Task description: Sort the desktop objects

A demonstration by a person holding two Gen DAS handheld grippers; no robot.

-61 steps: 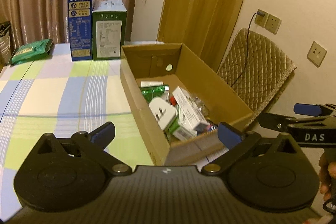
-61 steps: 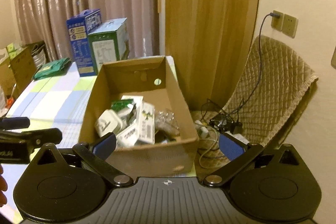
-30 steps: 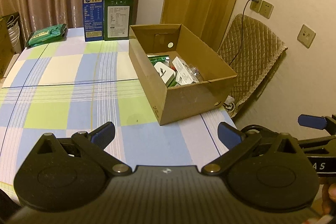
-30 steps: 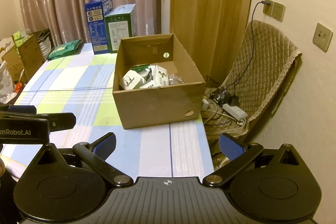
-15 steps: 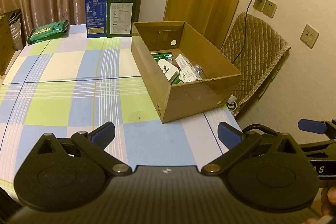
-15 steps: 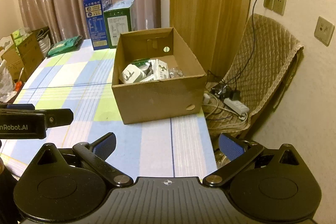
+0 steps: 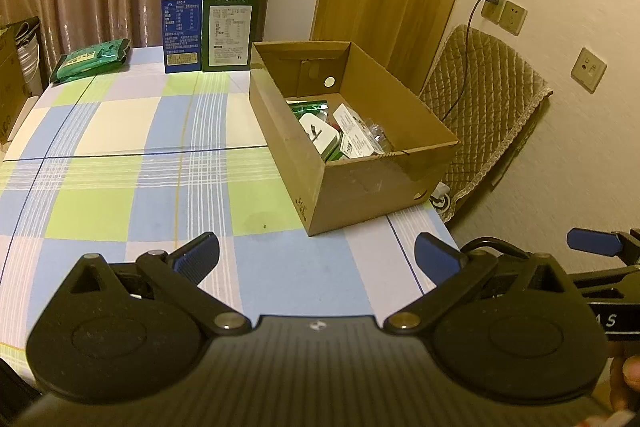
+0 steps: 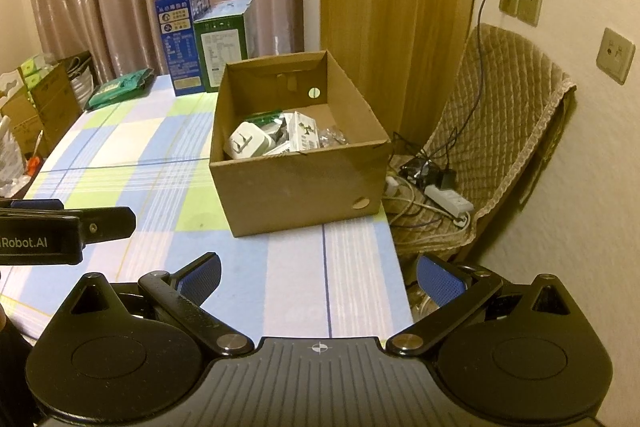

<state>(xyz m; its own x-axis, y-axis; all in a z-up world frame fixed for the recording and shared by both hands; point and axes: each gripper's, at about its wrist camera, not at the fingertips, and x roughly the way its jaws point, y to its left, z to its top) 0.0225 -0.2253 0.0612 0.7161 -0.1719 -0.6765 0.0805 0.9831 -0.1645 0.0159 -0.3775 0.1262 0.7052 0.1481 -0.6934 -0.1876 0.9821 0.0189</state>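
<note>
Cardboard box (image 7: 360,187) sits near the table's right edge, open-topped and already holding a white plug adapter (image 8: 248,143), green packets and small white cartons — so the sorting looks largely done. What may be left is at the far edge of the table (image 7: 120,163): a green packet (image 7: 90,59) by the far-left corner, and blue and green cartons (image 7: 182,15) standing upright mid-edge. Both the left gripper (image 7: 316,255) and the right gripper (image 8: 318,277) hover over the near edge, fingers spread wide, holding nothing. Only the right wrist view shows the power strip (image 8: 448,201) and cables on the quilted chair — and boxes off the table's left side.
</note>
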